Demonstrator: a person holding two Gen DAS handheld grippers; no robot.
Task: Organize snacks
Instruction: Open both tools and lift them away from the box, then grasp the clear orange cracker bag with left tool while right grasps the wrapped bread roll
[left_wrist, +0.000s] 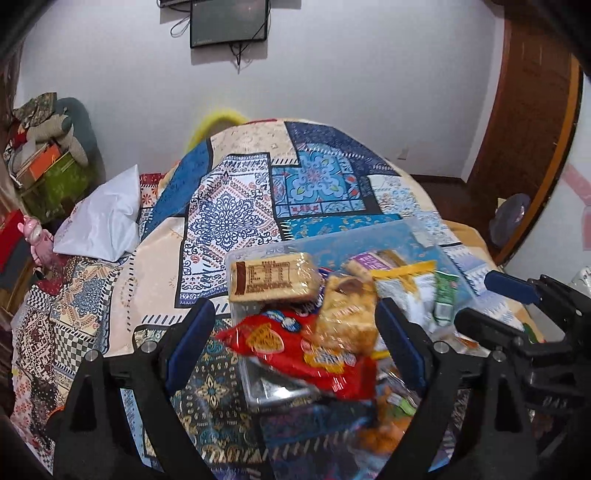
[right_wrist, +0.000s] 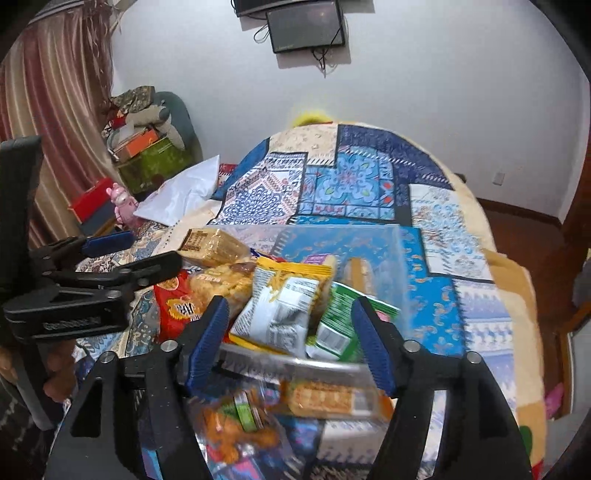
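Observation:
A clear plastic bin (left_wrist: 402, 232) sits on the patterned bedspread, heaped with snack packs. In the left wrist view I see a tan cracker pack (left_wrist: 273, 277), a red chip bag (left_wrist: 295, 343), a golden snack pack (left_wrist: 347, 314) and a green pack (left_wrist: 445, 295). My left gripper (left_wrist: 295, 343) is open, its fingers either side of the red bag. In the right wrist view the bin (right_wrist: 399, 240) holds a yellow-and-white packet (right_wrist: 284, 306) and a green pack (right_wrist: 340, 321). My right gripper (right_wrist: 291, 339) is open around the bin's near rim.
More snack packs (right_wrist: 325, 398) lie blurred below the bin's near edge. A white pillow (left_wrist: 107, 218) lies left on the bed. Boxes and clutter (right_wrist: 147, 155) stack by the curtain. A dark screen (left_wrist: 229, 22) hangs on the wall. A wooden door (left_wrist: 524, 129) stands right.

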